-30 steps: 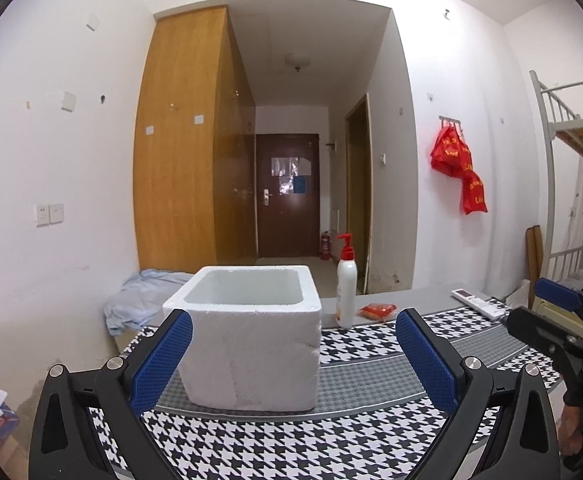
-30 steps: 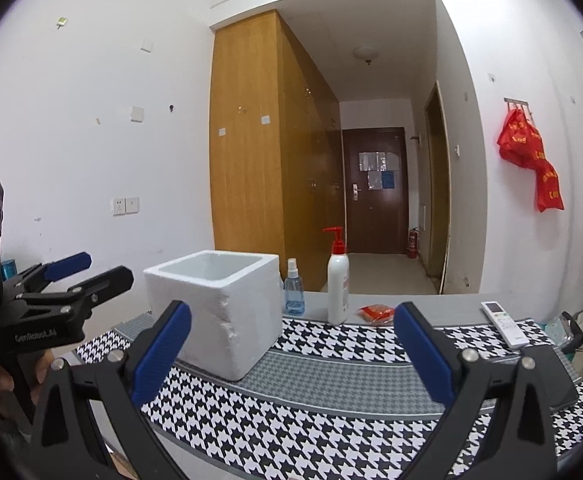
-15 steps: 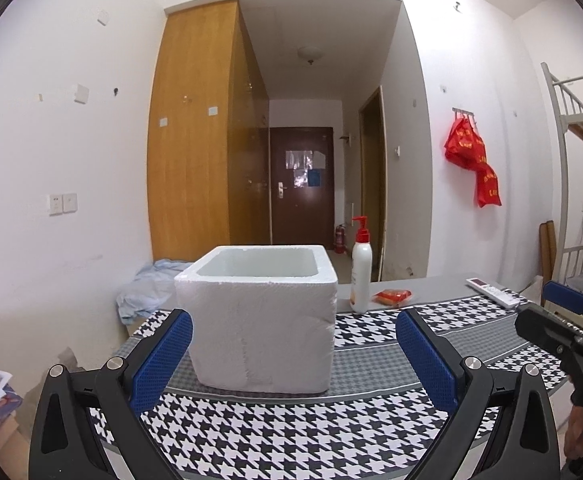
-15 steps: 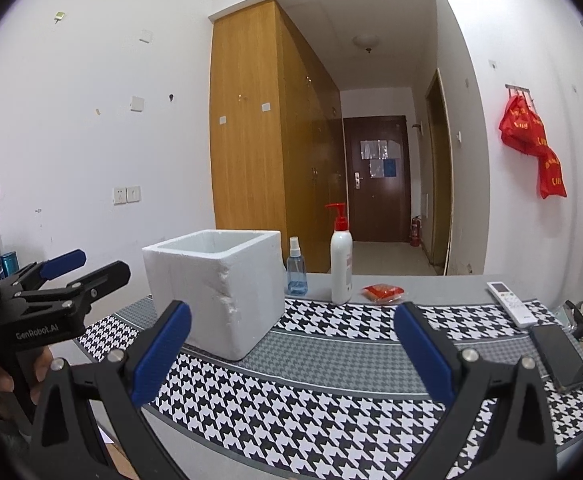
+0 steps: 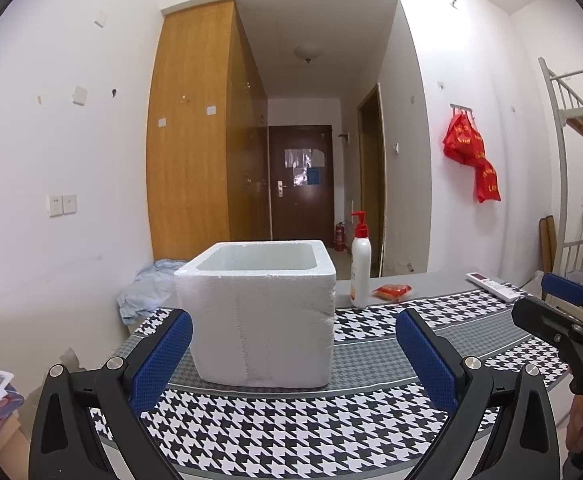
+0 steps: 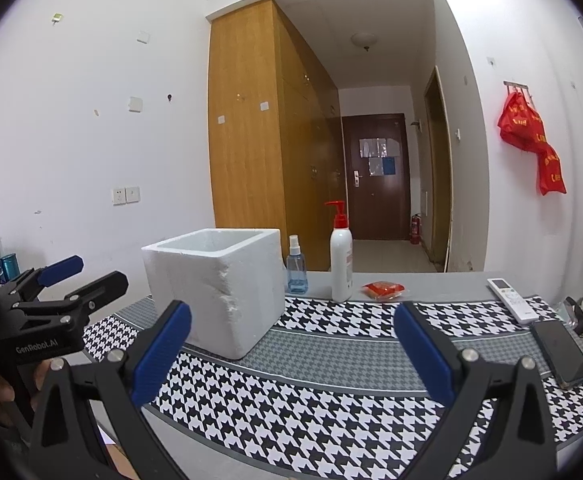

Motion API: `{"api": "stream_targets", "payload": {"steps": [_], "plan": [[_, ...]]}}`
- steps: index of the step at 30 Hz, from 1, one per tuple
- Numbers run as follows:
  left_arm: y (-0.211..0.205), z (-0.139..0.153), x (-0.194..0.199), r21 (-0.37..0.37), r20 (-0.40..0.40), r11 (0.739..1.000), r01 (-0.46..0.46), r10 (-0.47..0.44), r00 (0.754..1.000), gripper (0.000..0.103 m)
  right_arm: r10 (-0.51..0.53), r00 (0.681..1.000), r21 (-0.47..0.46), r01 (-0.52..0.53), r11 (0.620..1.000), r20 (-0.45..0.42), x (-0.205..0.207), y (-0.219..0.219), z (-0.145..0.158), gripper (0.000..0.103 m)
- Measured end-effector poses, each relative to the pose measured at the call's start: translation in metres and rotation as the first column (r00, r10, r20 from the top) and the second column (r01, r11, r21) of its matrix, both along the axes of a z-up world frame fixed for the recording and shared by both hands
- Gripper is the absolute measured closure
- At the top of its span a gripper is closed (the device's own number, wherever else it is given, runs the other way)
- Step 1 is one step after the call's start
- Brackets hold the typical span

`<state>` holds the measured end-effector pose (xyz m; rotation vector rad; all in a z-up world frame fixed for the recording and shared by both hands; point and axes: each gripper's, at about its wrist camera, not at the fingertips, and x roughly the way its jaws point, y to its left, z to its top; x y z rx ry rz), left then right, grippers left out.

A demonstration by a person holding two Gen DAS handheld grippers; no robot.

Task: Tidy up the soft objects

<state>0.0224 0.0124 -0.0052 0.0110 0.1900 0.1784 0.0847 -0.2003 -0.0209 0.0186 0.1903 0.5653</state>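
We hold left gripper [image 5: 293, 354] and right gripper [image 6: 291, 348] with jaws wide, empty | white foam box [image 5: 259, 312] apparently unfilled | small red soft packet [image 6: 383, 290] on far counter [image 6: 331, 360] unsorted

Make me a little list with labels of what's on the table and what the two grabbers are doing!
box: white foam box, open top, on the houndstooth cloth
bottles: white pump bottle with red top; small blue spray bottle beside the box
packet: small red packet
gadgets: white remote control; black phone
left gripper: open, empty
right gripper: open, empty
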Motion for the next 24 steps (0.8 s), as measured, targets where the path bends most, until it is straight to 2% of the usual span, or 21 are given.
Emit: {"api": "stream_targets", "payload": {"steps": [24], "plan": [[0.0025, -0.0027, 0.0032, 0.004, -0.017, 1.000, -0.001, 0.001, 1.000, 0.001, -0.007, 1.000, -0.009, 0.007, 1.000, -0.019, 0.0032, -0.0027, -0.0028, 0.001]]}}
